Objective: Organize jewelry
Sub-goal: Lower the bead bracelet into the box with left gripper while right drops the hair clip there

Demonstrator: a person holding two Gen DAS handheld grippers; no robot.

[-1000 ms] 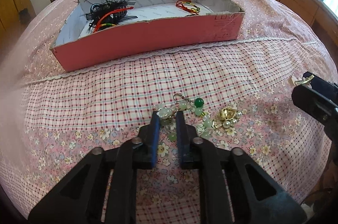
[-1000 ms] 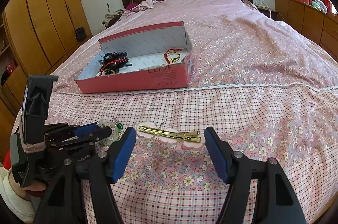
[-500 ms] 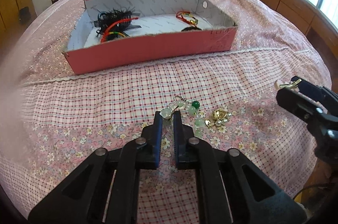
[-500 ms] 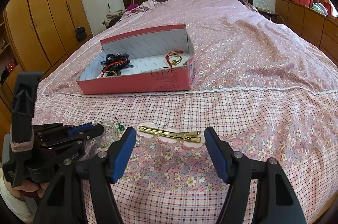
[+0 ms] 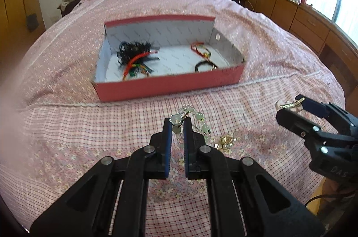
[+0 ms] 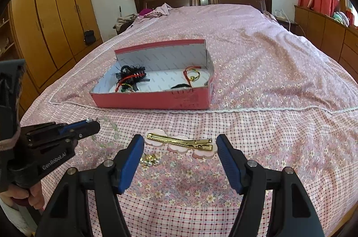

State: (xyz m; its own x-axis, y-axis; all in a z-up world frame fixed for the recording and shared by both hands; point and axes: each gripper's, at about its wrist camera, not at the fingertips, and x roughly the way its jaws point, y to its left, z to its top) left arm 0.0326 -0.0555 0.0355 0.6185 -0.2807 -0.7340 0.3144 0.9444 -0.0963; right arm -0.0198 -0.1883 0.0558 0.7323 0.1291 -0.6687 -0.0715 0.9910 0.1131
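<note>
the left gripper (image 5: 178,122) is clamped on a pale green bead bracelet (image 5: 201,125), which hangs from its tips above the checked bedspread (image 5: 89,129). the right gripper (image 6: 180,148) holds a gold hair clip (image 6: 179,140) lengthwise between wide-set jaws. the pink box (image 5: 170,84) lies beyond, a small gold trinket (image 5: 224,143) below.
</note>
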